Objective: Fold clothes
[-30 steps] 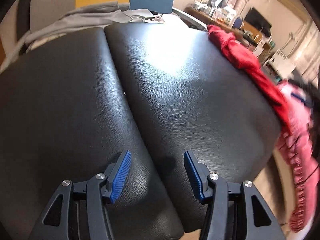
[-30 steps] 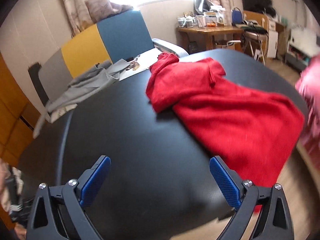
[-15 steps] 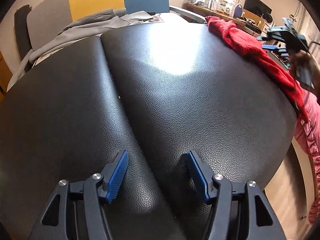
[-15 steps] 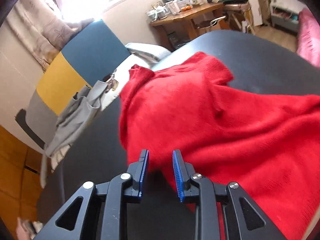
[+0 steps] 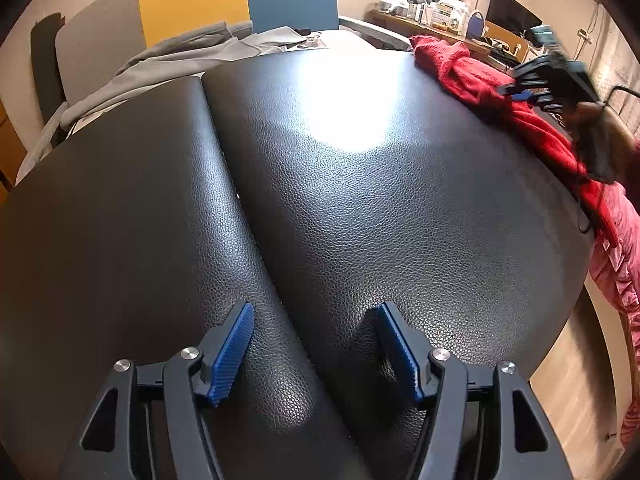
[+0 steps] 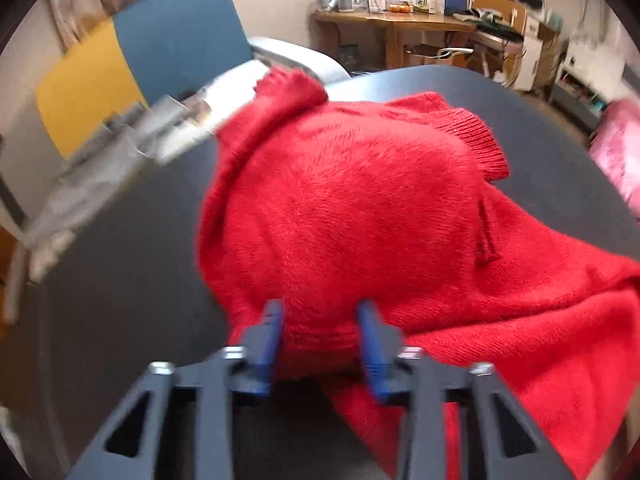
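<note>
A red knit sweater (image 6: 360, 200) lies crumpled on the right side of a black leather surface (image 5: 360, 220). My right gripper (image 6: 320, 320) sits at the sweater's near edge, its blue jaws closed onto a bunched fold that fills the gap between them; this view is blurred. From the left wrist view, the sweater (image 5: 472, 76) is at the far right, with the right gripper (image 5: 516, 90) on it. My left gripper (image 5: 316, 336) hovers open over the bare leather near the front edge, over a seam, holding nothing.
A grey garment (image 5: 180, 56) is draped at the far left edge, in front of a grey, yellow and blue chair back (image 5: 192, 0). The person's pink clothing (image 5: 616, 240) is at the right edge. A cluttered wooden desk (image 6: 400, 20) stands behind.
My right gripper went from wide open to narrow, moved in onto the sweater's near edge, and now has fabric between its jaws. The left gripper stayed open and barely moved.
</note>
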